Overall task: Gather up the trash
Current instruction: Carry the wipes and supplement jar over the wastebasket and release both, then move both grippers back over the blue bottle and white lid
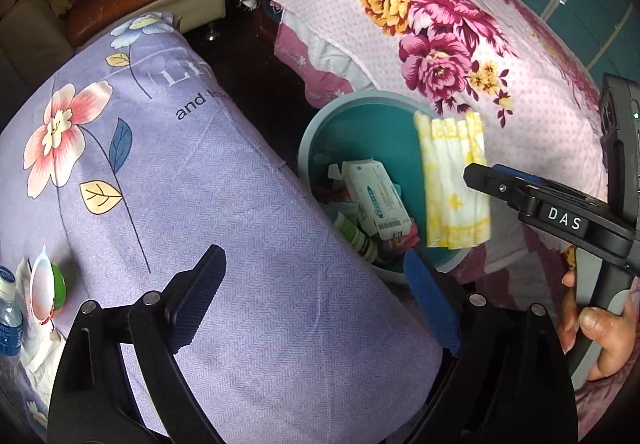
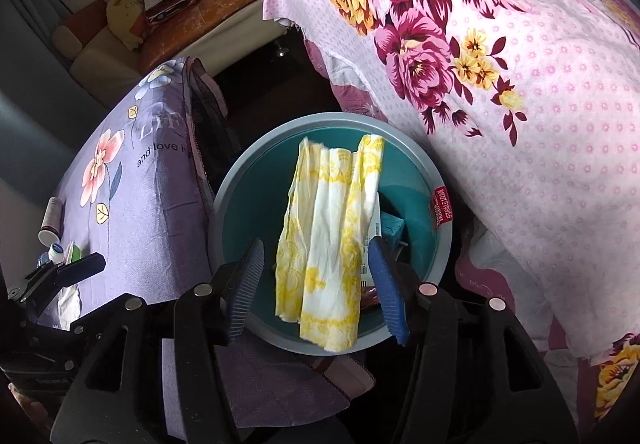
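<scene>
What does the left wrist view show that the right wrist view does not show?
Only the left wrist view shows the trash lying in the bin: a white box and a green bottle. It also shows the hand holding the right gripper.

Only the right wrist view shows a red label on the bin rim and a dark-capped bottle on the purple cloth.

Both show the teal bin and the yellow-white wrapper over it, and the open left gripper.

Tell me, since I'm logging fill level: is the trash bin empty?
Not empty: the trash bin holds a white box, a green bottle and wrappers.
</scene>
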Tool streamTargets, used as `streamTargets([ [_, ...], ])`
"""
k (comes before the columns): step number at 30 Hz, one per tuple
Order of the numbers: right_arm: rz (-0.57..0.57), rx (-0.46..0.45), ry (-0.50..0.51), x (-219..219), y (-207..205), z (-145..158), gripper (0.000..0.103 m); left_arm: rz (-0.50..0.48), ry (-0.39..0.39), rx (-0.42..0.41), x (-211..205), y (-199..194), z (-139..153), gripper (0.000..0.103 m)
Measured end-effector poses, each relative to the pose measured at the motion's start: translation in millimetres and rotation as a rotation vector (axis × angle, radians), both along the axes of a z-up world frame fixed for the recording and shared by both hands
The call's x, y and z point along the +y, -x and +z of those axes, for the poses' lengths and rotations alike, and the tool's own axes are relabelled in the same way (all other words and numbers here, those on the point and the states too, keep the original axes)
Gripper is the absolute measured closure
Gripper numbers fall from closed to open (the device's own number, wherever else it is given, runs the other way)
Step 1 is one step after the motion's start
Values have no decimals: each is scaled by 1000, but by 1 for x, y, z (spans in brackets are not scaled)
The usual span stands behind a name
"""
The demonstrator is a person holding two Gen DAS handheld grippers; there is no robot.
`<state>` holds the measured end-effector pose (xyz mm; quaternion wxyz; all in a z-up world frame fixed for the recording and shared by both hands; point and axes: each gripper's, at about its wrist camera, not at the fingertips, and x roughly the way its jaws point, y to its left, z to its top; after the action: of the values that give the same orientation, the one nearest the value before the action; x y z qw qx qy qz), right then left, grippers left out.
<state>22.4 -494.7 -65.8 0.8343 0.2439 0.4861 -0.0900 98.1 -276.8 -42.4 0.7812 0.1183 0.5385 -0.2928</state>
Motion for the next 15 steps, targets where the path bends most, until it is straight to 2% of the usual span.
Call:
streamTargets([
  [3,-4,9,-5,3,-1,0,38,42,20,23,17,-4,0,11],
  [5,-8,12,-23,5,-1,1,25,65,31,32,27,-5,0,10],
  [7,-7,15,-47,7,-2,1,24,85,34,34,37,-5,-1,9],
  [15,58,39,-12,40,-8,10,24,143,49,43,79,-1,0,9],
])
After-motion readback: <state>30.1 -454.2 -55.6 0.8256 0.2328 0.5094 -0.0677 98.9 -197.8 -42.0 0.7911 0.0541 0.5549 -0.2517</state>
